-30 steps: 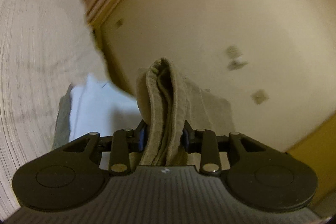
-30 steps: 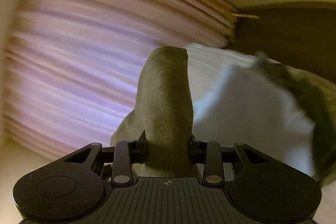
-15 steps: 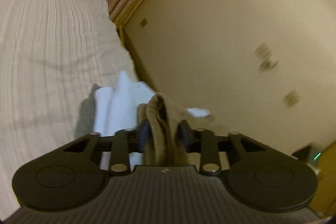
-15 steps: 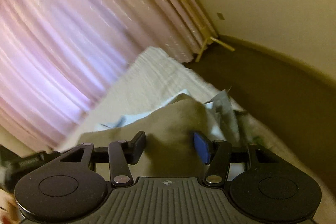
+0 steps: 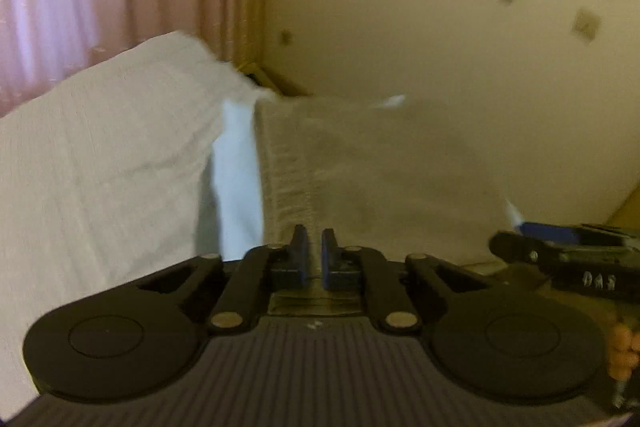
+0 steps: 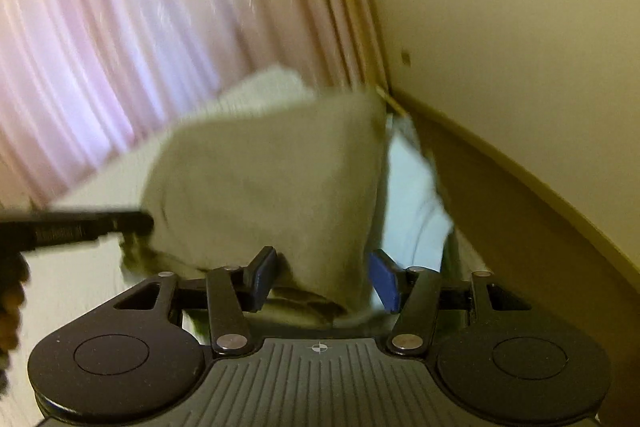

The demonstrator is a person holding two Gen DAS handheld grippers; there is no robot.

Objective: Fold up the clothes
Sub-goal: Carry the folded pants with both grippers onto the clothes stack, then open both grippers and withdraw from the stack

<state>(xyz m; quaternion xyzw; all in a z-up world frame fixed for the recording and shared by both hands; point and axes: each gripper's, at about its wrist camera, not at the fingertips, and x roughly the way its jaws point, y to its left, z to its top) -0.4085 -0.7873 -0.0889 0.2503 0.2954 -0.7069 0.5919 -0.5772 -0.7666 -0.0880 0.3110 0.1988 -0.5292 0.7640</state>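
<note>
On the bed [image 5: 100, 167], locate the beige garment [image 6: 264, 179]: spread broad and fairly flat toward the bed's far corner, overlapping a light blue garment [image 5: 236, 167] that shows along one edge.

Check the left tool [image 5: 314, 255]: jaws nearly together, apparently pinching a thin edge of the beige garment at the corner nearer the bed's middle. Confirm this in the right wrist view, where the tip meets that corner.

Check the right tool [image 6: 324, 279]: jaws standing wide apart, with the near edge of the beige garment running between them but not clamped.

Judge the step in hand as laying a fold of the beige garment down onto the bed, with one corner held and the other let go. Treat this as a judgement only; motion blur hides the creases.

For the next move, keep the held corner low over the bed, align it with the edge beneath, and avoid dragging the light blue garment along.

Note no containers in view: only curtain [image 6: 100, 27] and wall [image 5: 400, 7] beyond the bed.
</note>
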